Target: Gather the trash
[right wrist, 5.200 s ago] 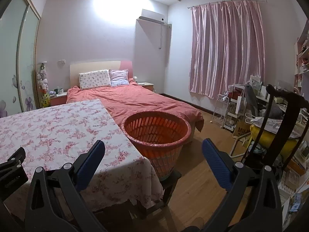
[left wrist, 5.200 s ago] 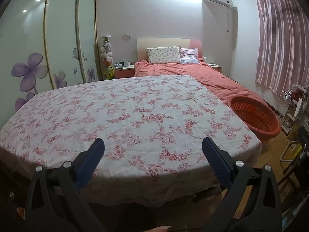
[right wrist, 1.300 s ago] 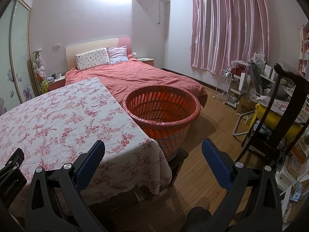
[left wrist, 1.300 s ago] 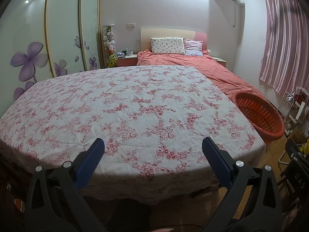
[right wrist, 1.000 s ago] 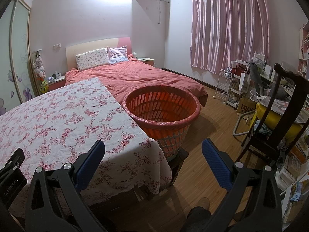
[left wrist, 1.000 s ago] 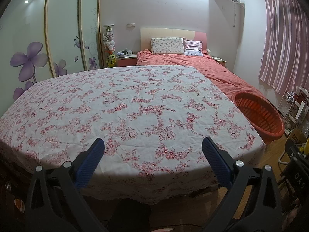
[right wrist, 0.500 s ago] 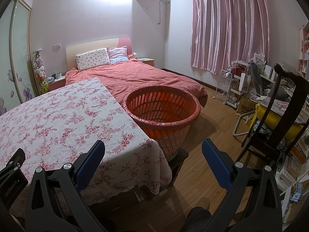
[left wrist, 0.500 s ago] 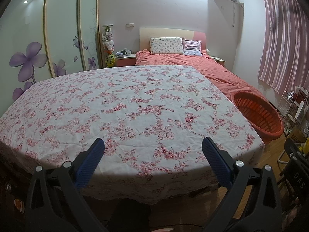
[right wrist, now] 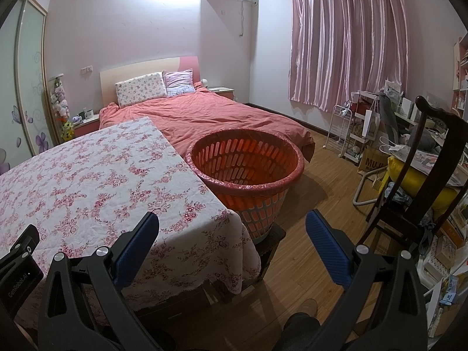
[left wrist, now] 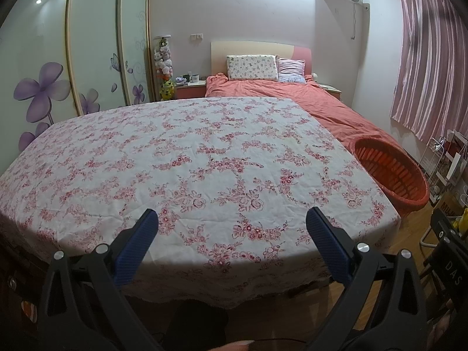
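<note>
An orange slatted basket with a pink liner stands on a low dark stool at the right end of the table; it also shows in the left wrist view. The table wears a white cloth with pink flowers, also in the right wrist view. No trash shows on the cloth. My left gripper is open and empty, over the table's near edge. My right gripper is open and empty, above the table's right corner, short of the basket.
A bed with a coral cover lies behind the table. A dark wooden chair with a yellow cushion and cluttered shelves stand at the right. A wire rack is below the pink curtain. A wardrobe with flower doors is on the left.
Over five seconds both views dropped closer to the table and basket. In the last second nearly nothing moved; both grippers stayed open.
</note>
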`<act>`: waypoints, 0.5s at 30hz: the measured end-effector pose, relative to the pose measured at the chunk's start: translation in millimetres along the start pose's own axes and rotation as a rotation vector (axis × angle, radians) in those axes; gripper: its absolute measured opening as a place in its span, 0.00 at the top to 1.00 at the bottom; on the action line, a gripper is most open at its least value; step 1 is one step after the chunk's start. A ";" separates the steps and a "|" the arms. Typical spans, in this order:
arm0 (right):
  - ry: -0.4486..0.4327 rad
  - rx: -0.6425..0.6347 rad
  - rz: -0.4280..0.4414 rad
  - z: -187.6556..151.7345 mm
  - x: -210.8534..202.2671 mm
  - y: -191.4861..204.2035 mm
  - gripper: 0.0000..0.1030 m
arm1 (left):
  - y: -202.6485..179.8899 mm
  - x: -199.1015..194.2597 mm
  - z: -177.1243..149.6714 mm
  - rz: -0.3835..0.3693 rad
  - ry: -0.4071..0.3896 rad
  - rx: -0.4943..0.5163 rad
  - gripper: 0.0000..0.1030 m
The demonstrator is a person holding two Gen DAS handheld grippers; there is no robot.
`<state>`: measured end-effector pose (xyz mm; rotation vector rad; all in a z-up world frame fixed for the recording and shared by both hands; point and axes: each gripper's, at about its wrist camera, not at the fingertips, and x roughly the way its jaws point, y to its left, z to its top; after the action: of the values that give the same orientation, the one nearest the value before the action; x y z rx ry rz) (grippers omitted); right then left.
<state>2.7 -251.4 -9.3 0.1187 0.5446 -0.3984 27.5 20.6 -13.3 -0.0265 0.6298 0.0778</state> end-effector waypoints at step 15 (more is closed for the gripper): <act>0.000 0.001 0.000 0.1 -0.1 -0.1 0.04 | -2.3 0.0 -0.9 -0.005 -0.001 0.005 0.04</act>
<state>2.6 -251.5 -9.2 0.1191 0.5443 -0.3988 27.2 18.3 -14.0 -0.0230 0.6292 0.0714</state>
